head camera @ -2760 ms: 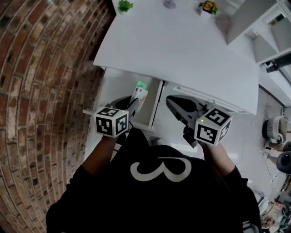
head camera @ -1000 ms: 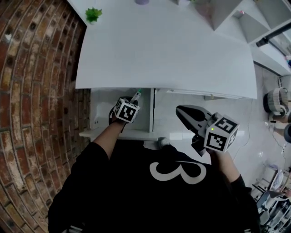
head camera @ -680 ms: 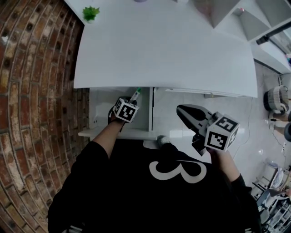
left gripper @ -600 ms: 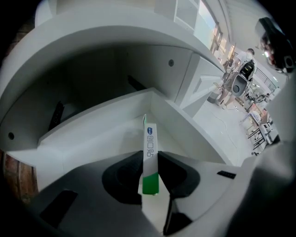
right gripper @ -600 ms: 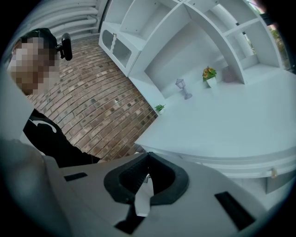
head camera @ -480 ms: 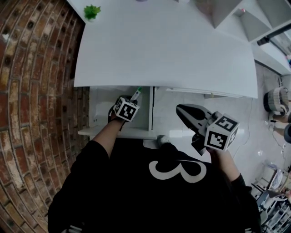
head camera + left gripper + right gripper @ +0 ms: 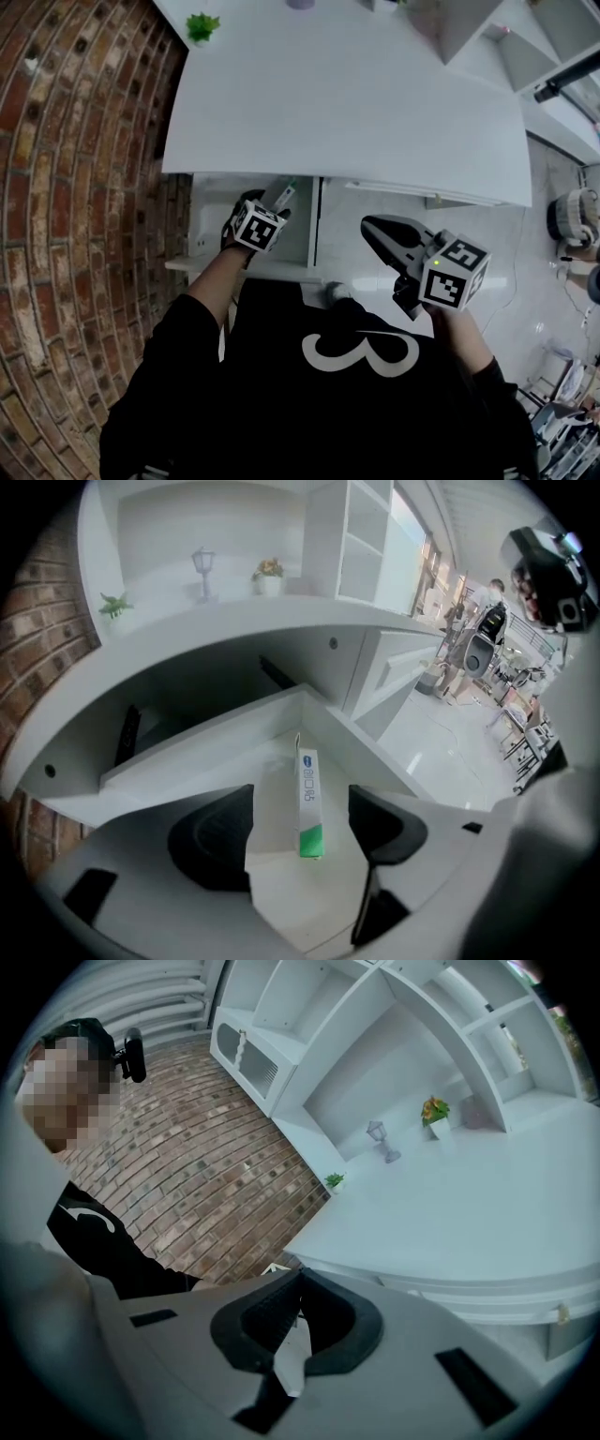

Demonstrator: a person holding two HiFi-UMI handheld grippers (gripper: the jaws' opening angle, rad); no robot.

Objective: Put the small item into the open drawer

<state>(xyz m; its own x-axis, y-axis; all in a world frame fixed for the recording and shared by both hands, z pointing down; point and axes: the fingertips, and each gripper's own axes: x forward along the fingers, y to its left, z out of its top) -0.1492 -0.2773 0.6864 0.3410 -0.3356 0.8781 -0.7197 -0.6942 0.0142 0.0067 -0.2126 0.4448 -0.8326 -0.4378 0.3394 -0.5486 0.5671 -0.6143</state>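
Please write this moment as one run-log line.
left gripper: jaws opening, box between, untouched | drawer: open | right gripper: shut, empty

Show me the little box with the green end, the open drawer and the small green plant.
little box (image 7: 308,803): left gripper view, middle of its long white side.
open drawer (image 7: 206,752): left gripper view, its white inner wall.
small green plant (image 7: 202,25): head view, its leaves.

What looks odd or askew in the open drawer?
Only the small box: it sits loose between the opening fingers of the left gripper, touching neither, pointing at the drawer corner. Whether it lies flat is unclear. Nothing looks spilled or damaged.
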